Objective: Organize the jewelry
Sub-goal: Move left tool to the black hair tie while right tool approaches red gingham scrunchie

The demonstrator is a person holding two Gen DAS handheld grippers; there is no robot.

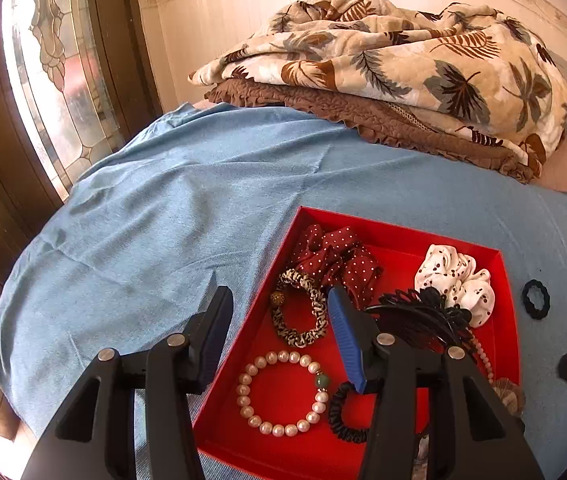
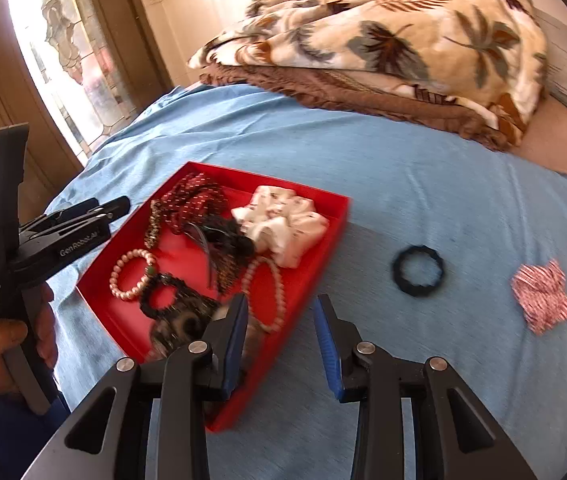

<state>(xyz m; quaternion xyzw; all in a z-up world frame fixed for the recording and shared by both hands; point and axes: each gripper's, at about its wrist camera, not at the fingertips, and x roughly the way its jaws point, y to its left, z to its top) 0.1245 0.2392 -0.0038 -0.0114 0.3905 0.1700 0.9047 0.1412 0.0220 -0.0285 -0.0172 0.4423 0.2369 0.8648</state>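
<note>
red tray [image 1: 507, 280] lower middle, stuffed with scrunchies, pearl bracelet [image 1: 281, 392], black claw clip [image 1: 419, 316]; black hair tie [image 2: 417, 270] and checked bow [image 2: 541, 302] lying loose to its right

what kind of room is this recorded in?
Most likely a bedroom in a home. The work surface looks like a bed under a blue sheet, with a leaf-print blanket folded on it near the wall, and a leaded-glass window in a wooden frame alongside.
</note>
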